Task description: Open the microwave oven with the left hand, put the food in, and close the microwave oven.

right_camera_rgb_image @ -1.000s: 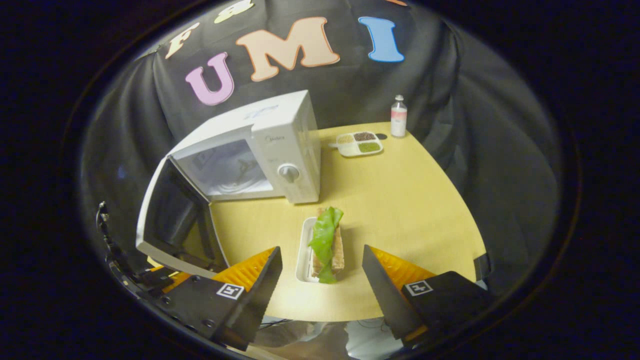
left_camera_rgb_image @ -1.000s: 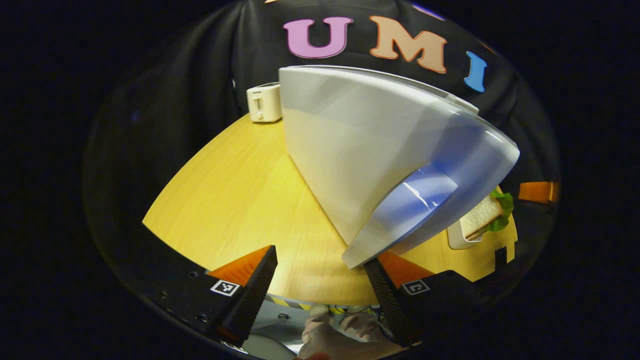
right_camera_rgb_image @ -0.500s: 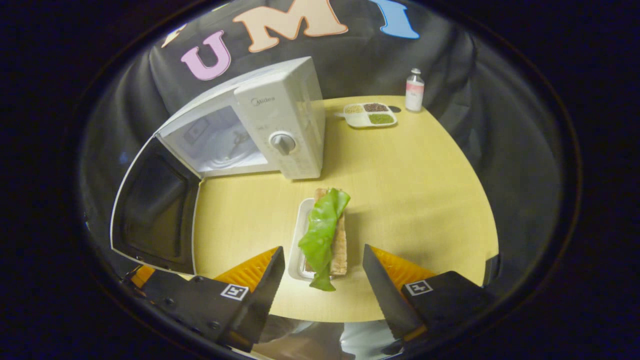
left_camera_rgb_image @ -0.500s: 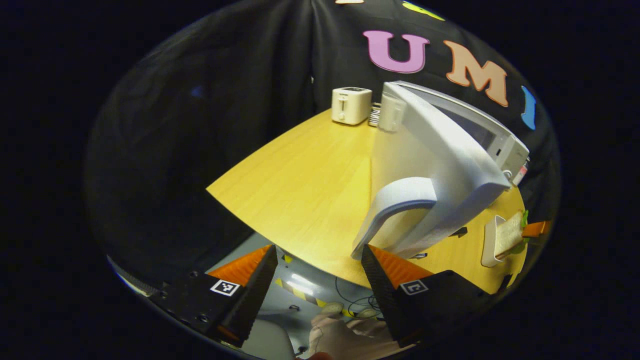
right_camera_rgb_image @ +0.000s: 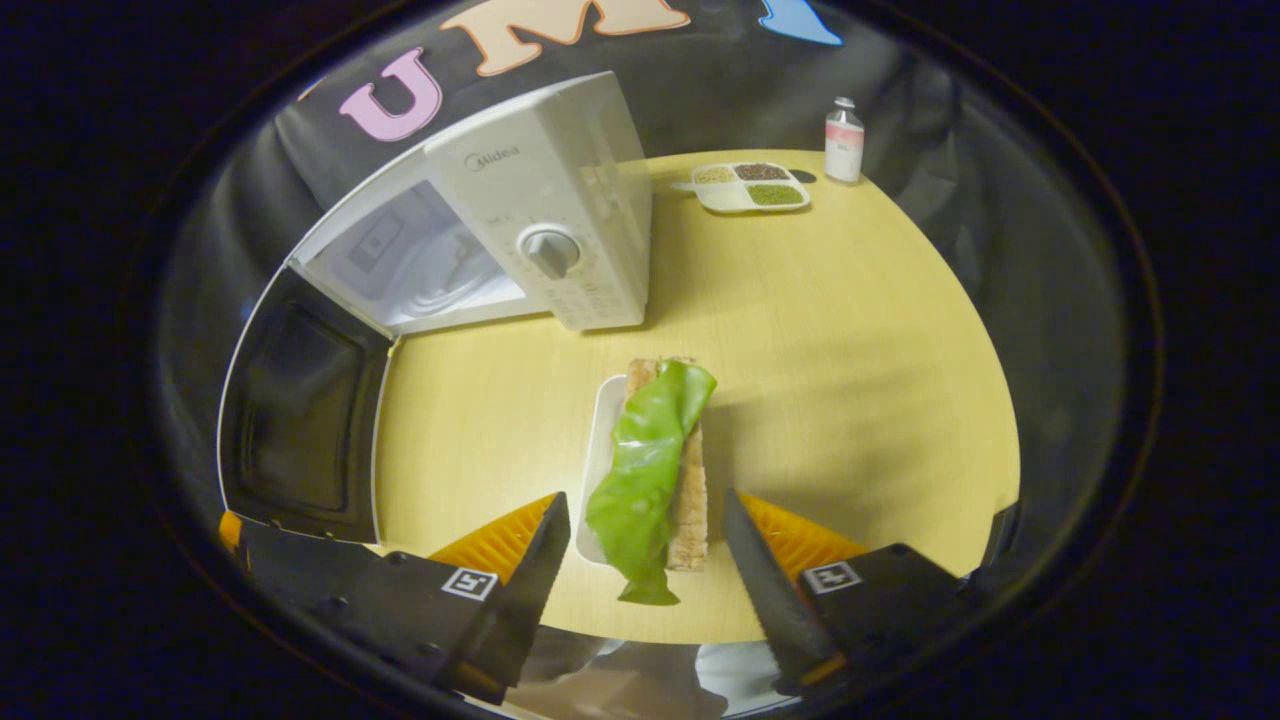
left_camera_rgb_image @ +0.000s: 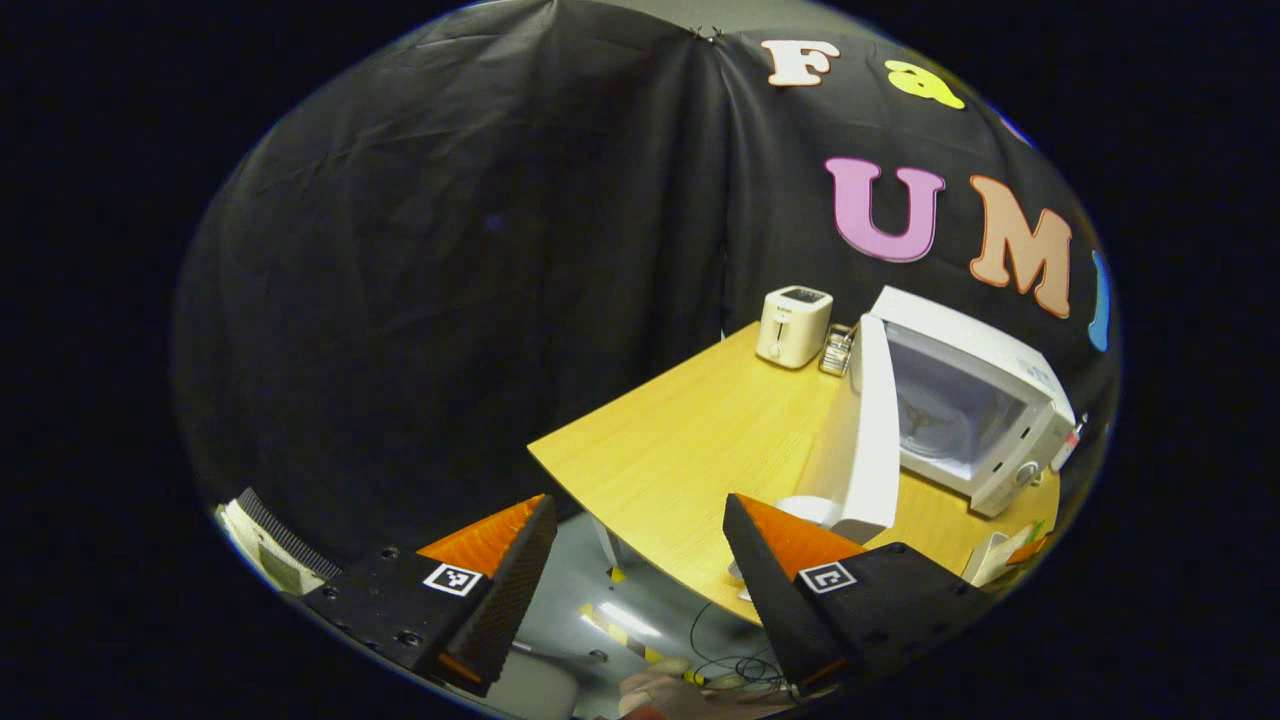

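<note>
The microwave cavity is being left unobstructed at its front, the door being swung wide to the side and standing edge-on as a wall along that flank of the table. Bare tabletop is being left between the cavity mouth and the sandwich on its white tray, so a straight path from tray to opening is being kept free. The right gripper is being held with its 2 fingers spread on either side of the tray's near end. A compartment dish and a bottle are being kept well apart at the far edge. In the left gripper view, a toaster is being seen beyond the door, and open wood is being left beside it.
</note>
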`<state>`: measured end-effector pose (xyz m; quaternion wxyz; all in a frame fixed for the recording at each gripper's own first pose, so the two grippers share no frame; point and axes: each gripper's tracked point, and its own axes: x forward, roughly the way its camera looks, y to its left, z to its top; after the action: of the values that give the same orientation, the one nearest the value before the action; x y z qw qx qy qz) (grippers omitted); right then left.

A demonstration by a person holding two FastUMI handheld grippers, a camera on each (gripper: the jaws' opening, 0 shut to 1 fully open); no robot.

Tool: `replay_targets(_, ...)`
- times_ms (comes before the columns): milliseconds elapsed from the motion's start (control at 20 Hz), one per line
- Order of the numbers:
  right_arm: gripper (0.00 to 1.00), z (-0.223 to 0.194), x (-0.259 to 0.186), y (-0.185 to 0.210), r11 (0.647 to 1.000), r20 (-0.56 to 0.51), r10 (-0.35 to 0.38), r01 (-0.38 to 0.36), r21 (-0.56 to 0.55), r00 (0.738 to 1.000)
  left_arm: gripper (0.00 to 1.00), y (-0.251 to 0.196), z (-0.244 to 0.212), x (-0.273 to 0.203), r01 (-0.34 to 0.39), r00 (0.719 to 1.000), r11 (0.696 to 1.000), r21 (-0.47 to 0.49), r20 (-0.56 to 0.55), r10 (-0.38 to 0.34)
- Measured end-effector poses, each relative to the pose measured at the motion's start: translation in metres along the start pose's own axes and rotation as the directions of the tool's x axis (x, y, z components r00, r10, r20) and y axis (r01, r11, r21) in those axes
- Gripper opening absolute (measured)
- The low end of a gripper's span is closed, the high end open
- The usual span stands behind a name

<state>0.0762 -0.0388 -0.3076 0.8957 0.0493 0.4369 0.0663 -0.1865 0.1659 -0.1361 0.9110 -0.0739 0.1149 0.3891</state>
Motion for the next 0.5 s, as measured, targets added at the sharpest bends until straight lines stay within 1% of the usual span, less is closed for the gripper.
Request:
replay_targets(50,0.82,-0.001,0.001,0.001,1.000,-0.016,0.011,-0.011,0.015,1.000,0.99,-0.006,0.010,-0.005,0.018,0.999,1.000,-0.009,0.026,-0.018)
replay_targets(100,0.69,-0.003,0.003,0.001,0.999,-0.028,0.012,-0.011,0.032,1.000,0.99,-0.011,0.019,-0.009,0.035,0.998,0.999,-0.017,0.057,-0.034)
replay_targets(150,0.79,-0.002,0.006,0.001,0.998,-0.028,0.010,-0.009,0.056,1.000,0.98,-0.014,0.026,-0.013,0.047,0.996,0.999,-0.018,0.081,-0.046)
replay_targets(200,0.78,0.000,0.005,0.001,0.996,-0.022,0.019,-0.017,0.083,1.000,0.97,-0.018,0.028,-0.017,0.053,0.994,0.999,-0.015,0.092,-0.051)
replay_targets(250,0.67,-0.001,0.005,0.002,0.994,-0.025,0.025,-0.023,0.104,0.999,0.96,-0.021,0.028,-0.018,0.051,0.994,0.999,-0.009,0.098,-0.050)
replay_targets(300,0.52,0.000,0.006,0.000,0.993,-0.027,0.027,-0.023,0.114,0.999,0.96,-0.023,0.029,-0.020,0.050,0.994,0.999,-0.005,0.102,-0.049)
replay_targets(400,0.38,0.003,0.006,-0.002,0.992,-0.011,0.029,-0.028,0.126,1.000,0.96,-0.027,0.031,-0.024,0.049,0.993,0.999,-0.009,0.106,-0.048)
replay_targets(500,0.38,0.003,0.002,0.001,0.991,-0.007,0.049,-0.048,0.121,0.999,0.96,-0.029,0.031,-0.025,0.050,0.993,0.999,-0.020,0.104,-0.048)
